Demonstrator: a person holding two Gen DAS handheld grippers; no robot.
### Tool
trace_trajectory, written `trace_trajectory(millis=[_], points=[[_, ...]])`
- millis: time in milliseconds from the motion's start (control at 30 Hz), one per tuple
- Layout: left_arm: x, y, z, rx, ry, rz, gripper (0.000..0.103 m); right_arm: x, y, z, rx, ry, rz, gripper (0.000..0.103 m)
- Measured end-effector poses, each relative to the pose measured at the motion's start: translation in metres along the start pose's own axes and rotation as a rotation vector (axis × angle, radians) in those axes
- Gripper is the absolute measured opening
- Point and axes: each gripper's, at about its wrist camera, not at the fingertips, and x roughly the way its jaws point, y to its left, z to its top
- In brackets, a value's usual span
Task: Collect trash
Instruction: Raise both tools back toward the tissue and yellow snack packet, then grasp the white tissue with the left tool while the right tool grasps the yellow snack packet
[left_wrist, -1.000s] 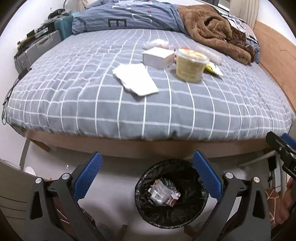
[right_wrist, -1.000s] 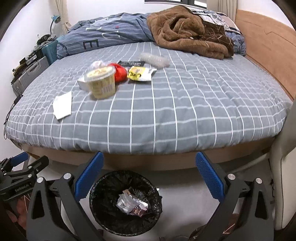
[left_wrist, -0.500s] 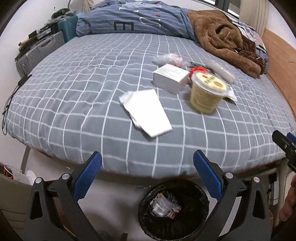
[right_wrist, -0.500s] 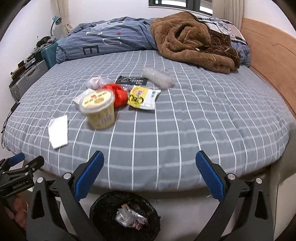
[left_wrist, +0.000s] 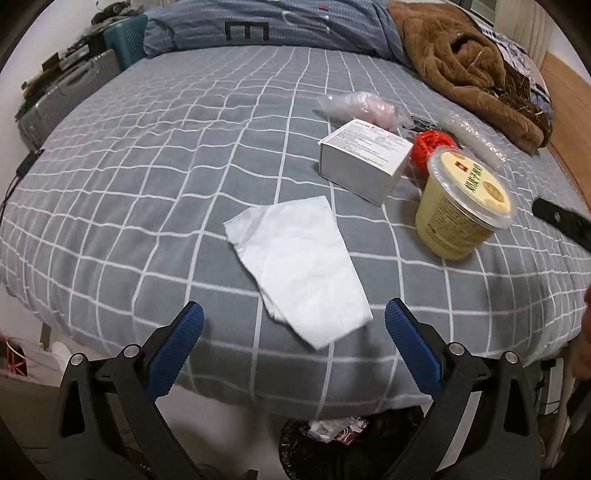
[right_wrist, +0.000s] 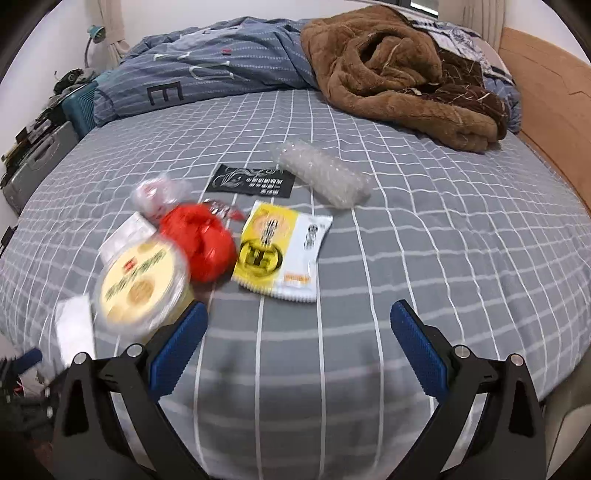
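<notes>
Your bed (left_wrist: 147, 155) fills both views, grey checks, with a brown blanket (right_wrist: 399, 74) heaped at its far side. The bin (left_wrist: 351, 450) sits on the floor below the bed's near edge, wrappers inside. A white tissue (left_wrist: 299, 266) lies flat just ahead of your left tool (left_wrist: 293, 323), jaws wide apart, gripping nothing. Beyond it there's a white box (left_wrist: 364, 162), then a yellow tub (left_wrist: 461, 218) beside it. Your right tool (right_wrist: 299, 321) is spread open too, empty, over the bed; a yellow packet (right_wrist: 280, 254) lies right ahead, touching a red bag (right_wrist: 199, 243). Further back: bubble wrap (right_wrist: 321, 173), black card (right_wrist: 251, 181).
</notes>
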Motion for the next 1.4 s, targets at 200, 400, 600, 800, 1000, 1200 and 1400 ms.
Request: trace_trajectory(millis=[200,400,600,800,1000,1200,1400], points=[[0.021,-0.001,0.01,0.005,0.044,0.0,0.096,0.041,0.0,0.032,0.017,0.051,0.007,0.092],[0.035,-0.002,0.013,0.001,0.073,0.019,0.093,0.076,0.002,0.05,0.04,0.108,0.01,0.092],[0.038,-0.005,0.014,0.019,0.1,0.03,0.071,0.098,0.003,0.052,0.081,0.162,0.038,0.085],[0.034,-0.012,0.016,0.079,0.092,0.006,0.02,0.114,0.007,0.049,0.062,0.204,0.014,0.059],[0.033,-0.007,0.018,0.06,0.084,-0.018,0.004,0.112,-0.003,0.046,0.083,0.196,0.006,0.031],[0.027,-0.011,0.018,0.061,0.069,-0.018,0.003,0.109,-0.004,0.044,0.073,0.181,0.013,0.017],[0.02,-0.013,0.018,0.061,0.061,-0.03,0.003,0.097,-0.003,0.044,0.065,0.157,0.011,0.011]])
